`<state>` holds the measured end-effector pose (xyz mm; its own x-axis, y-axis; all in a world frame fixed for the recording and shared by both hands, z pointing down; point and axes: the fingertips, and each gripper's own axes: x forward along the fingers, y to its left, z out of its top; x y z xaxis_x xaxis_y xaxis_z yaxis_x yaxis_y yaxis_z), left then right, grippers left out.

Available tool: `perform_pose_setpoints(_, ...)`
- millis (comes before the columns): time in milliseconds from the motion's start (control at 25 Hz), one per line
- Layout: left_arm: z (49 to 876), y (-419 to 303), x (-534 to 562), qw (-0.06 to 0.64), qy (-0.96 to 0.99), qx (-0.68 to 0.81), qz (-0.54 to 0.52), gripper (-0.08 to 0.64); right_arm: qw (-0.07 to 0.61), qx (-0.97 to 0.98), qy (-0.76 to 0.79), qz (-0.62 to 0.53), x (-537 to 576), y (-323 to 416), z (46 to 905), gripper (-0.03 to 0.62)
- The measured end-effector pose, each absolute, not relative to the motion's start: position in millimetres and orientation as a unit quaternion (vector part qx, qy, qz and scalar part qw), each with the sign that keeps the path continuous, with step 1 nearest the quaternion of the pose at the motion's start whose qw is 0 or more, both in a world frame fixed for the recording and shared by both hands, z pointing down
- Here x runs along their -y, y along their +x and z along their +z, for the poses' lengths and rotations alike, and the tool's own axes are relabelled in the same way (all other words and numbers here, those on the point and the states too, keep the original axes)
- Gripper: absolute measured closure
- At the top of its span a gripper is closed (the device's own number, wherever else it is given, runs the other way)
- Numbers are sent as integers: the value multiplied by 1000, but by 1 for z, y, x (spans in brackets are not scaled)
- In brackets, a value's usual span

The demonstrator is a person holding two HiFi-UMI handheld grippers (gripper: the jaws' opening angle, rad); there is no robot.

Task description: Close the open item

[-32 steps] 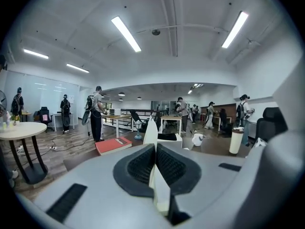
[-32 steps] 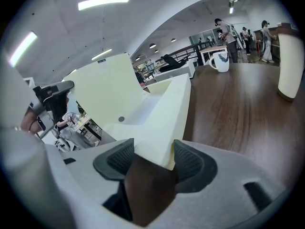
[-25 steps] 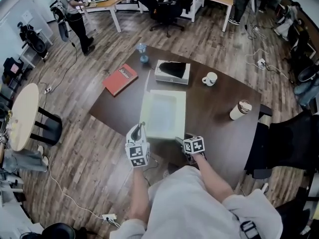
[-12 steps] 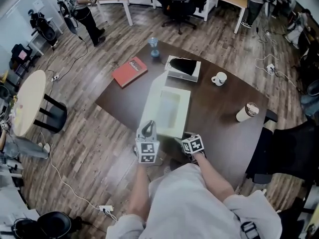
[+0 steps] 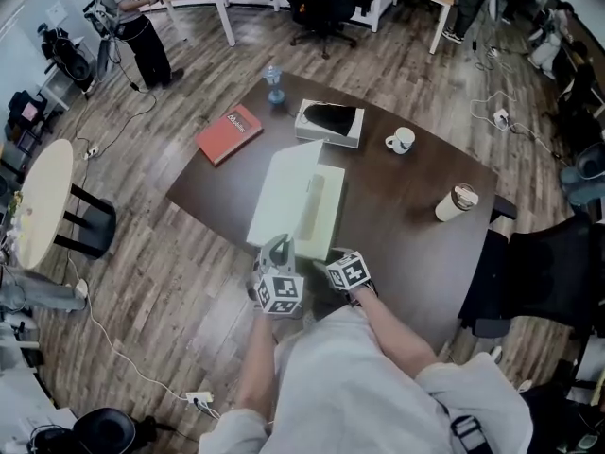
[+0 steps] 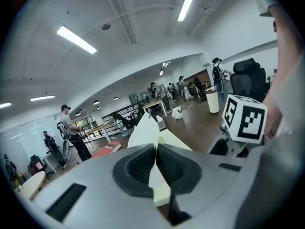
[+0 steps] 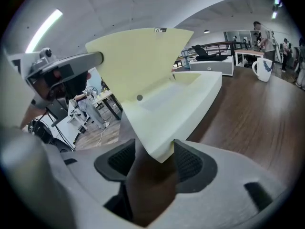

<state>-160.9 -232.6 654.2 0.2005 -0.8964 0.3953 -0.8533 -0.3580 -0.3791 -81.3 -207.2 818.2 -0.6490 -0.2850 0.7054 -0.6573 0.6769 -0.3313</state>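
Open office with a wood floor, and a dark table [image 5: 406,225] carrying the box [image 5: 324,218] near its front edge, just ahead of the person.

Well left of the box and farther back, a red book [image 5: 229,132], clear of the work.

At the box's near left corner, left gripper [image 6: 156,163]. Clenched tight on the thin near edge of the lid [image 6: 145,128], most likely to steer it over and down.

Lid: hinged along the box's left long side. Leans over the tray roughly half shut, with a wedge of gap left open toward the right.

Box: lies lengthwise away from the person, far end swung slightly right. Faces up, with its mouth showing on the right only. Not yet closed.

At the box's near right corner, right gripper [image 7: 155,163]. Jaws wide around that corner, pads seemingly touching both sides of it. Probably there to brace the base against sliding under the lid's push.

Right of the box and farther back, a mug [image 5: 401,141]. Farther right again, a lidded cup [image 5: 456,203]. Both well apart from the box and outside the lid's swing.
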Motion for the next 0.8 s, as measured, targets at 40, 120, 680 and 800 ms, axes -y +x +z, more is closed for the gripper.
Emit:
perform_pose_setpoints(40, 657, -158, 233, 40, -775, -562, -287, 551, 316, 860, 273, 294, 207, -83, 817, 341)
perform_pose_setpoints(120, 661, -156, 232, 40, -777, -556, -293, 551, 315, 862, 269, 293, 207, -85, 816, 341)
perform_pose_setpoints(680, 694, -127, 221, 38, -792, -512, -330, 549, 317, 863, 264, 291, 202, -83, 817, 341)
perform_pose_setpoints(800, 701, -123, 220, 36, -796, -500, -339, 548, 323, 864, 261, 283, 201, -83, 817, 348)
